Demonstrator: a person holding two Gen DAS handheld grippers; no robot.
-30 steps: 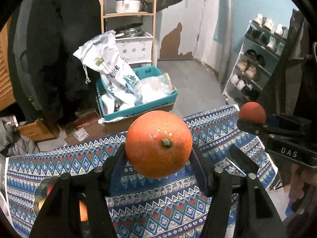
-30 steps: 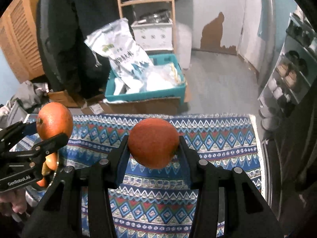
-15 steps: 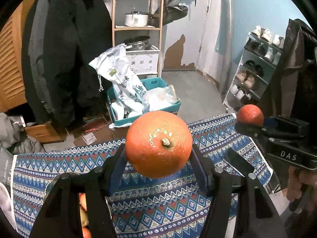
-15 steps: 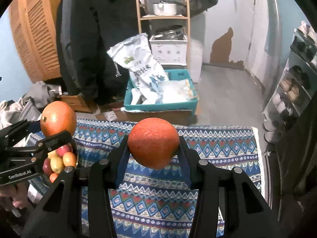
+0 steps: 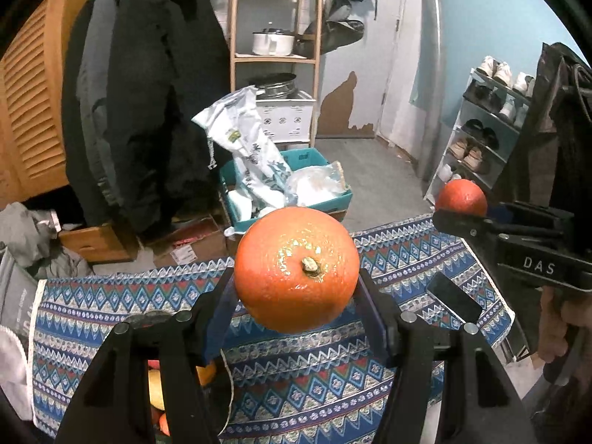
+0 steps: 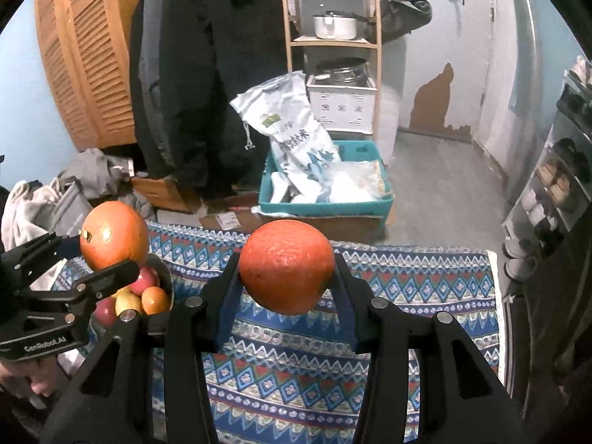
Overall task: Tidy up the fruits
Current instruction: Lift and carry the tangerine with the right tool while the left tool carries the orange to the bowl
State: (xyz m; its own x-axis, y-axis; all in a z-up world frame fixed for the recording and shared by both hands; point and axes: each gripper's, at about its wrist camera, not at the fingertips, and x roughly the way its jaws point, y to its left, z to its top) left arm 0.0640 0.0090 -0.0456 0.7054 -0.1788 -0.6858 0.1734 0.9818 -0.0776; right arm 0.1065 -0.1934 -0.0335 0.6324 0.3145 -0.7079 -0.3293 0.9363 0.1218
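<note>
My left gripper (image 5: 296,288) is shut on a large orange (image 5: 296,268) with its stem facing me, held above the patterned cloth. It also shows in the right wrist view (image 6: 113,235) at the left. My right gripper (image 6: 286,281) is shut on a darker orange (image 6: 286,266); it shows in the left wrist view (image 5: 460,198) at the right. A dark bowl (image 6: 164,272) with apples and small oranges (image 6: 153,298) sits on the cloth under the left gripper. Its fruit (image 5: 157,383) peeks out below my left fingers.
A blue patterned cloth (image 6: 407,296) covers the table. A black phone (image 5: 453,301) lies on it near the right edge. Beyond the table stand a teal crate (image 6: 327,205) with bags, a wooden shelf (image 6: 333,42), hanging black coats (image 5: 144,111) and a shoe rack (image 5: 484,129).
Both grippers have risen and tilted up with their oranges. More of the room and less of the cloth shows, and the fruit bowl has come into the right wrist view.
</note>
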